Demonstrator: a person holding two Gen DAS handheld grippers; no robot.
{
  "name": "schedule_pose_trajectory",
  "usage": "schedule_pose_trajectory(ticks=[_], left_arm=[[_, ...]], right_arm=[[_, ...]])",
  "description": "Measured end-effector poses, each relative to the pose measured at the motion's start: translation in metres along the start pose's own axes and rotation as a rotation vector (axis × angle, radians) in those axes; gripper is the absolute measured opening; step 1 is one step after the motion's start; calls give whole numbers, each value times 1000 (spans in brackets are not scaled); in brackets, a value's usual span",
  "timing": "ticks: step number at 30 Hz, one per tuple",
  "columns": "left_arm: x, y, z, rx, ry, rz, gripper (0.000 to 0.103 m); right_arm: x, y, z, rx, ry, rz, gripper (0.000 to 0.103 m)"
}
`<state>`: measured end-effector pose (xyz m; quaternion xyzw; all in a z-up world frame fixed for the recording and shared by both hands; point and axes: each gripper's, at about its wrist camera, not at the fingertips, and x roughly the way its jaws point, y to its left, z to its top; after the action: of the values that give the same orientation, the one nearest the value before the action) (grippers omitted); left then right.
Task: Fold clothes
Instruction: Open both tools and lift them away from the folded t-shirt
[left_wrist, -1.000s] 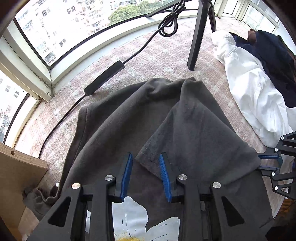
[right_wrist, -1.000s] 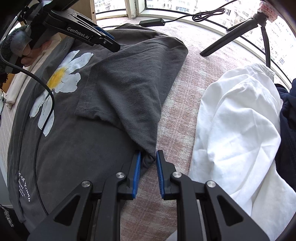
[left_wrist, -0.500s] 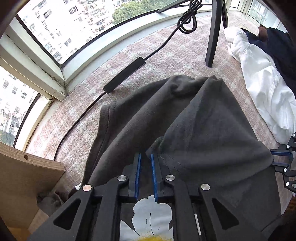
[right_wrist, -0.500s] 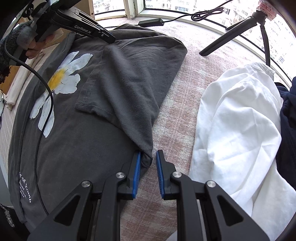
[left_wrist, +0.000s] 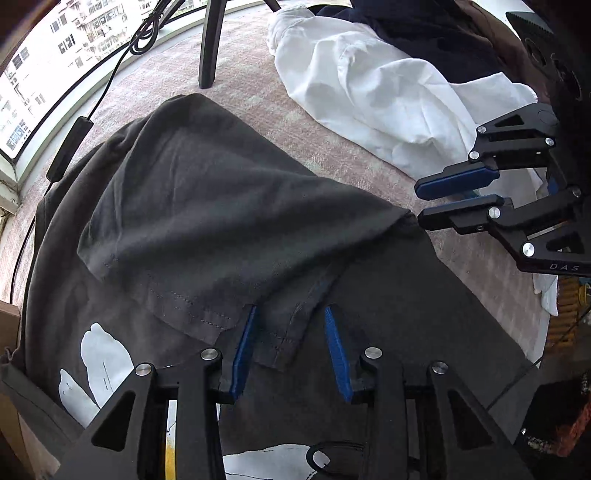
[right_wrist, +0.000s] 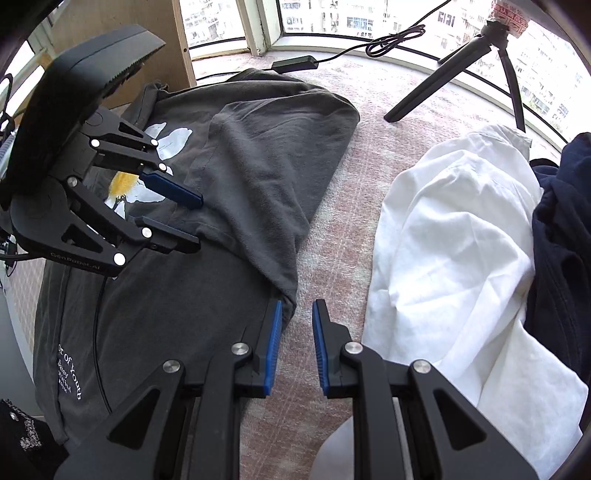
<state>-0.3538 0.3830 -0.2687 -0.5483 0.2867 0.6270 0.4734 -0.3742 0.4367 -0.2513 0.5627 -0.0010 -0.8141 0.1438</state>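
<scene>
Pinkish checked cloth (right_wrist: 332, 229) covers the surface beneath a curved bay window, and on it lies a dark grey T-shirt (left_wrist: 388, 314) with a daisy print, spread flat. One side of it, sleeve (left_wrist: 207, 236) included, lies folded in over the chest. The left gripper (left_wrist: 290, 347) hovers with its jaws well apart, straddling the sleeve's hemmed cuff without pinching it. The right gripper (right_wrist: 297, 343) sits at the shirt's outer folded edge, jaws moderately open; the cloth corner (right_wrist: 290, 299) lies just ahead of its left jaw, not clamped. So one side fold is down and neither gripper holds anything. The shirt's other side, left of both grippers, lies flat and unfolded, as does the lower body with its white lettering (right_wrist: 68, 371). To the right of the right gripper wait a crumpled white garment (right_wrist: 454, 236) and a navy one (right_wrist: 561, 229), both unfolded.
</scene>
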Motion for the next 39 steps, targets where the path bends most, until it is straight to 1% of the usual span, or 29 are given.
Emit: schedule_pose_trajectory(ticks=[2, 3, 4, 5, 6, 8, 9, 10, 12, 13, 16, 17, 18, 20, 22, 23, 24, 25, 26, 29, 31, 32, 33, 34, 35, 36, 37, 38, 39], left_arm=[[-1, 2, -2, -20, -2, -21, 36], [-5, 3, -5, -47, -5, -31, 36], [-9, 4, -7, -74, -9, -41, 35], [-14, 5, -10, -101, -12, -50, 35], [-23, 1, -16, -109, -28, -49, 35], [-40, -9, -29, -125, -61, -46, 35], [-48, -15, -38, -135, -74, -55, 35], [-56, -21, -46, -144, -88, -63, 35], [-89, -29, -79, -163, -113, -68, 35], [-106, -32, -95, -172, -125, -70, 36], [-146, -46, -138, -247, -165, -37, 36], [-158, -50, -154, -290, -173, -23, 36], [-170, -54, -171, -333, -182, -9, 36], [-191, -65, -204, -424, -203, 20, 36], [-201, -83, -232, -508, -223, 40, 36], [-202, -93, -245, -553, -228, 44, 36], [-204, -105, -257, -588, -230, 52, 36], [-206, -116, -270, -624, -233, 61, 36], [-209, -131, -278, -635, -228, 79, 36], [-217, -174, -304, -669, -213, 134, 37], [-208, -198, -309, -696, -234, 70, 41], [-201, -210, -310, -707, -246, 31, 41], [-190, -222, -308, -703, -255, -1, 41], [-177, -234, -305, -689, -263, -37, 41], [-163, -247, -302, -675, -270, -73, 41], [-150, -259, -298, -661, -278, -109, 41], [-135, -272, -294, -641, -275, -129, 41], [-121, -286, -287, -614, -260, -132, 41], [-109, -299, -277, -573, -245, -113, 41]], right_arm=[[3, 3, 5, 28, -24, 77, 17], [13, 8, 10, 19, -6, 72, 17], [27, 14, 15, 4, 28, 46, 17], [35, 16, 15, -16, 62, 11, 14], [35, 15, 13, -34, 73, -19, 8], [28, 11, 14, -40, 79, -83, 8], [21, 10, 14, -44, 65, -104, 11], [15, 9, 14, -41, 49, -82, 11], [5, 14, 9, -31, 33, 17, 11], [2, 21, 4, -49, 36, 55, 11], [8, 44, -24, -136, 95, 131, 11], [11, 48, -35, -160, 125, 143, 11], [13, 47, -48, -188, 160, 132, 11], [6, 45, -65, -245, 173, 108, 11], [1, 41, -75, -276, 217, 69, 11], [-2, 37, -81, -294, 240, 40, 11], [-9, 34, -85, -299, 245, 39, 11], [-20, 32, -89, -294, 235, 61, 11], [-38, 29, -91, -281, 205, 98, 11], [-109, 18, -95, -216, 57, 244, 11], [-161, 4, -98, -140, -65, 343, 22], [-180, -1, -101, -111, -106, 370, 43], [-190, 1, -107, -106, -130, 359, 64], [-191, 7, -115, -122, -136, 325, 65], [-188, 15, -125, -144, -132, 285, 65], [-182, 23, -135, -156, -121, 257, 61], [-174, 27, -145, -148, -97, 262, 55], [-165, 29, -154, -131, -69, 285, 39], [-157, 31, -164, -114, -40, 308, 36]])
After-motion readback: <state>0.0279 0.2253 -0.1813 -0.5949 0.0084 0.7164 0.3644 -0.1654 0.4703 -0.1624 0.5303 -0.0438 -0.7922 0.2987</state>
